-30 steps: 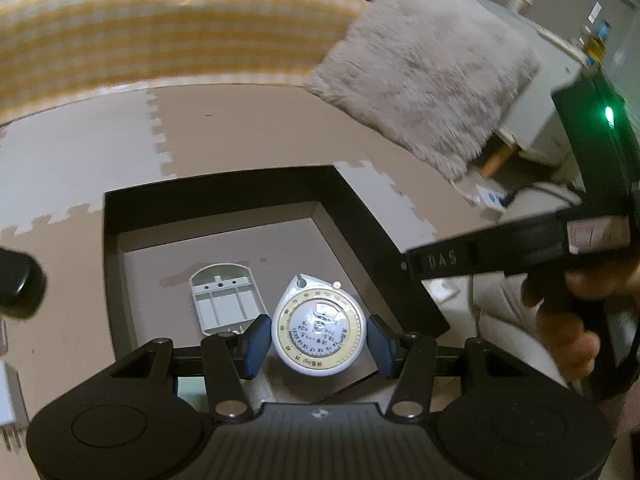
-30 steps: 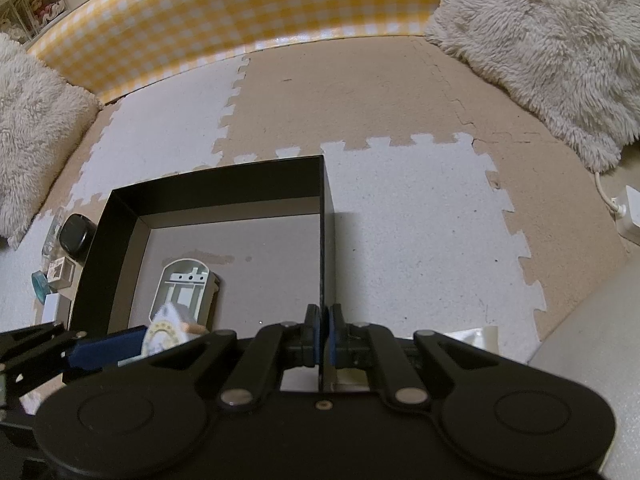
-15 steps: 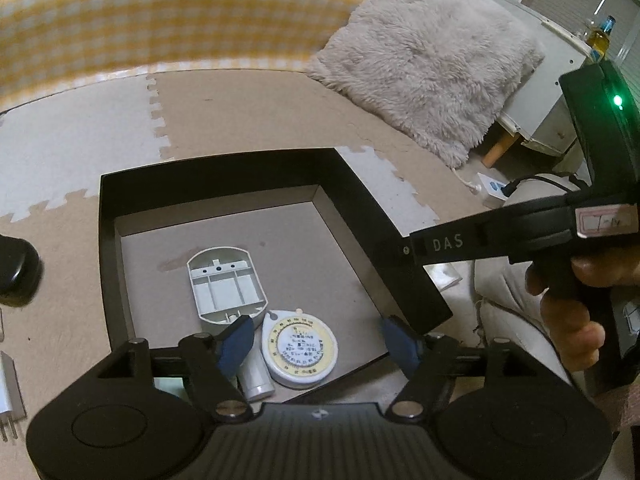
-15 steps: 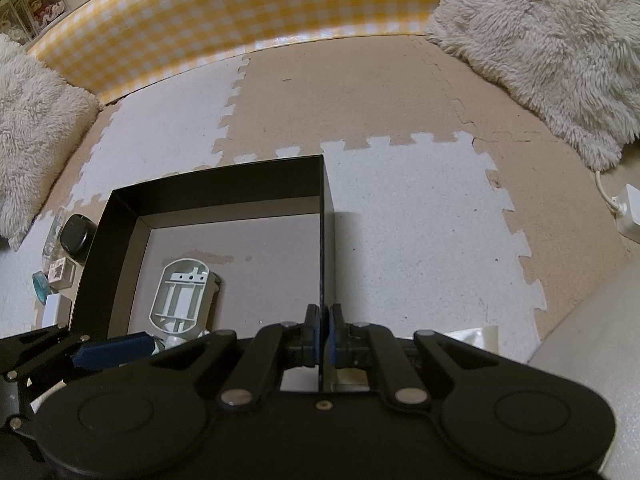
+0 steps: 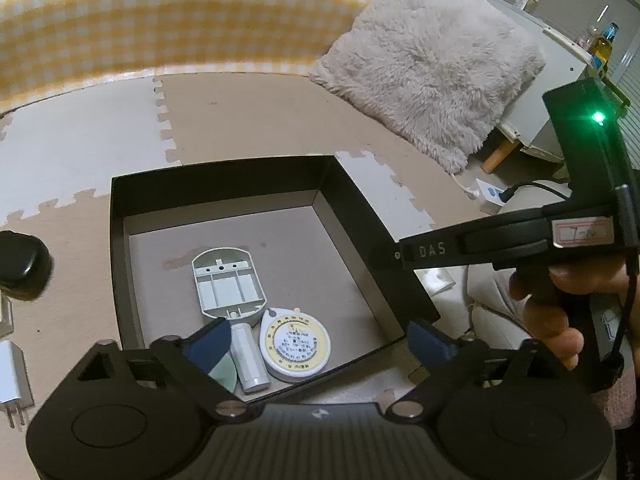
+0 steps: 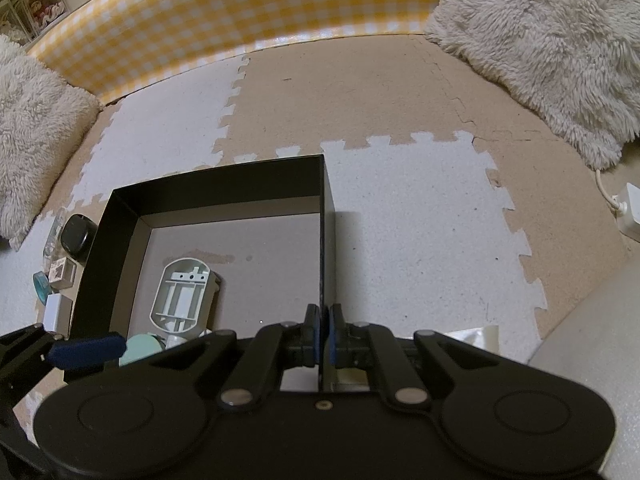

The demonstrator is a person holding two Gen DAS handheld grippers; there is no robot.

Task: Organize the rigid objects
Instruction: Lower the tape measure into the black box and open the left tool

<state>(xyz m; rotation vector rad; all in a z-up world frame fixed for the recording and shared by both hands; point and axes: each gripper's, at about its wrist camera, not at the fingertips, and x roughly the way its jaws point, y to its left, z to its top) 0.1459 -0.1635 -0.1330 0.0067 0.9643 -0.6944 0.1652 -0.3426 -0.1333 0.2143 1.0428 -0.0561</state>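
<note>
A black box with a grey floor sits on the foam mat. Inside lie a grey-white plastic casing, a white cylinder, a pale green disc and a round white-and-yellow tape measure. My left gripper hovers over the box's near edge. Its jaws are opening wide, and the tape measure rests on the floor below them, free of both pads. My right gripper is shut on the box's right wall. A hand holds it at the right of the left wrist view.
Left of the box are a black rounded case, a small cube, a teal item and a white plug. Fluffy cushions and a yellow checked bumper border the mat. A power strip lies at the right.
The left jaws spread apart and let go of the tape measure, which dropped onto the box floor beside the white cylinder. The right gripper kept its grip on the wall.
</note>
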